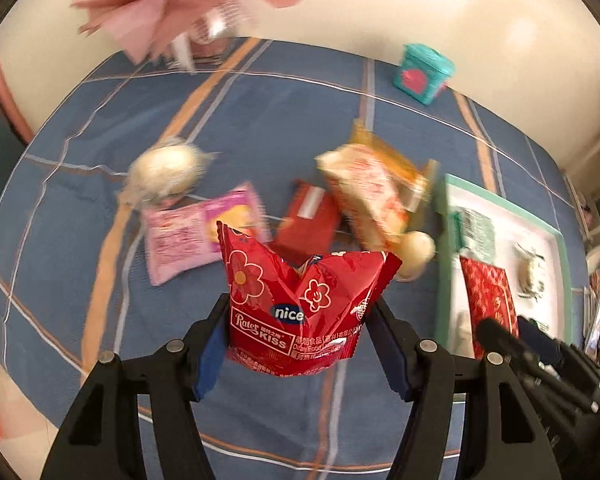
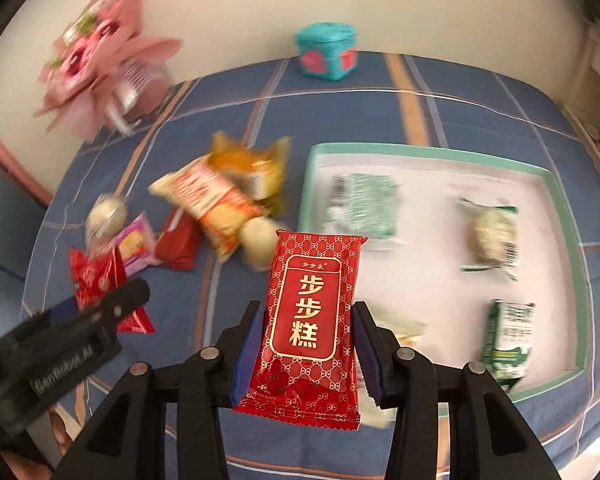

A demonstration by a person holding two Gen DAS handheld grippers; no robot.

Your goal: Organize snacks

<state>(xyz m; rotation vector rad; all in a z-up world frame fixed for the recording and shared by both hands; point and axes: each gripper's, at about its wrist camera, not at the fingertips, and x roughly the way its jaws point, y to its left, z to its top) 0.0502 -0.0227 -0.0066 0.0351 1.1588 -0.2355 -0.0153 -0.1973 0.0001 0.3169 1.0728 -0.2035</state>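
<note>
The tray (image 2: 572, 216) already holds several snacks – four or so – while a pile (image 2: 220, 200) waits on the cloth (image 2: 440, 92) beside it. Above, the right gripper (image 2: 306, 320) clamps a red cake pack (image 2: 310, 312), the left gripper (image 1: 298, 320) a red pouch (image 1: 300, 300) – neither yet in the tray

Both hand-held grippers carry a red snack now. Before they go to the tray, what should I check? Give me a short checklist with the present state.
1. Left hand-held gripper clamps the flower-print packet: ok.
2. Right hand-held gripper clamps the gold-lettered packet: ok.
3. Tray in view: ok.
4. Free space on the tray floor: ok.
5. Grippers apart from each other: ok.
6. Snacks sorted by kind: cannot tell.
</note>
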